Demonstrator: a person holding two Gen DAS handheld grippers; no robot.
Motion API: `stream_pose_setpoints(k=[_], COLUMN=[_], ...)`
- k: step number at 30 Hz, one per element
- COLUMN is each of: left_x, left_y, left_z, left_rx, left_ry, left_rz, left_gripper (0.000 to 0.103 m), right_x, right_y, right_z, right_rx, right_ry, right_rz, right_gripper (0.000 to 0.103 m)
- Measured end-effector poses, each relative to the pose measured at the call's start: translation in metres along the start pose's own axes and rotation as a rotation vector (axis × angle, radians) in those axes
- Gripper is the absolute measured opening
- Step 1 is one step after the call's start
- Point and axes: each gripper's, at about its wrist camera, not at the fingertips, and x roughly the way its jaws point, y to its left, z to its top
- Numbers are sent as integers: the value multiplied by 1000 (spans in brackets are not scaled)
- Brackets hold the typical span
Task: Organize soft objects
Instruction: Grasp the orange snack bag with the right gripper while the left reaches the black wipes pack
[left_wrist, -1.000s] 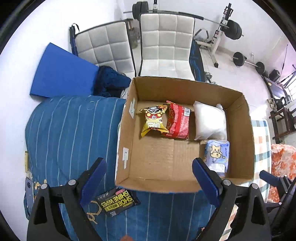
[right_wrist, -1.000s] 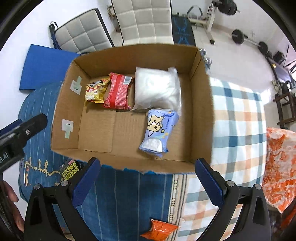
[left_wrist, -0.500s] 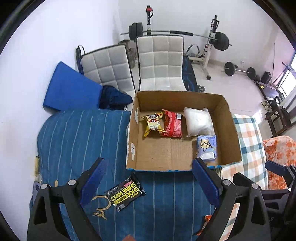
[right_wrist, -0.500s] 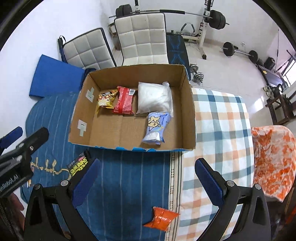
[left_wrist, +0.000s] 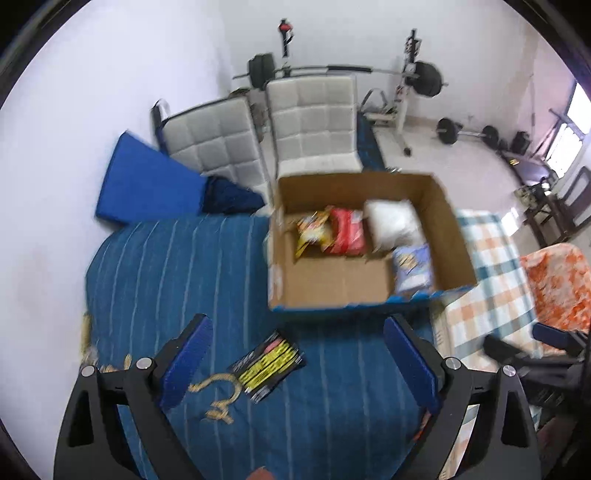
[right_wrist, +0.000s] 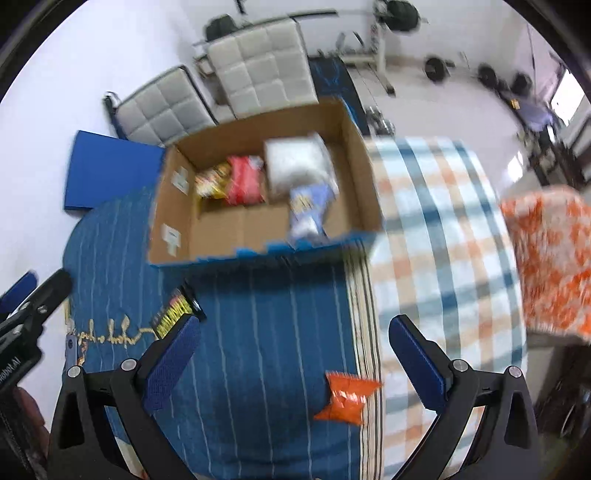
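An open cardboard box (left_wrist: 325, 291) (right_wrist: 218, 229) stands on the bed and holds a yellow snack bag (left_wrist: 312, 230), a red packet (left_wrist: 347, 230), a white bag (left_wrist: 393, 221) and a pale blue tissue pack (left_wrist: 412, 266). A black and yellow wipes packet (left_wrist: 267, 365) (right_wrist: 175, 315) lies on the blue striped cover in front of the box. An orange packet (right_wrist: 345, 397) lies near the cover's seam. My left gripper (left_wrist: 297, 363) is open and empty above the wipes packet. My right gripper (right_wrist: 293, 363) is open and empty above the orange packet.
A plaid sheet (right_wrist: 436, 236) covers the bed's right side, with an orange patterned cloth (right_wrist: 550, 258) beyond it. Two white padded chairs (left_wrist: 314, 122), a blue mat (left_wrist: 147, 184) and weight equipment (left_wrist: 421, 81) stand behind the bed.
Both grippers have pulled back and up from the box, so more of the bed shows. The wipes packet and the orange packet now lie closer between the fingers. Both stay open.
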Motion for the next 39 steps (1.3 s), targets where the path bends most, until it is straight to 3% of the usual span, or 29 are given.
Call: stream_pose_setpoints(k=[3, 8, 14, 16, 17, 18, 19, 21, 22, 27, 30, 35, 37, 39], left_x=[13, 63, 132, 148, 154, 160, 168, 182, 193, 236, 255, 286, 297, 297], left_y=[10, 34, 58, 61, 63, 63, 62, 62, 59, 58, 60, 48, 45, 44], left_z=[-24, -78, -129, -135, -137, -138, -137, -133, -130, -124, -119, -118, -122, -121], left_rx=[-10, -23, -41, -34, -32, -25, -11, 22, 61, 158, 177, 237, 245, 239], left_ry=[52, 217, 427, 461, 471, 479, 486, 498, 512, 561, 572, 651, 685, 667], left_rz=[39, 106, 117, 116, 115, 117, 110, 112, 104, 94, 73, -67, -76, -91], left_gripper=[95, 95, 95, 95, 95, 95, 95, 95, 95, 95, 95, 97, 94, 81], right_x=[27, 94, 172, 195, 203, 209, 212, 212, 211, 200, 201, 207, 207, 207], right_y=[-32, -81, -96, -96, -96, -95, -94, -89, -84, -54, -41, -27, -21, -14], right_z=[-19, -65, -119, -134, -138, -141, -140, -138, -135, -115, -106, -101, -99, -100], right_rx=[64, 161, 253, 292, 302, 306, 305, 287, 261, 115, 96, 67, 58, 45], right_ry=[81, 283, 496, 548, 559, 565, 566, 550, 540, 482, 495, 519, 520, 518], right_rz=[-34, -52, 4, 36, 36, 18, -6, -25, -36, -67, -78, -63, -62, -58], right_gripper=[103, 103, 103, 94, 88, 70, 60, 59, 53, 52, 52, 52, 52, 52])
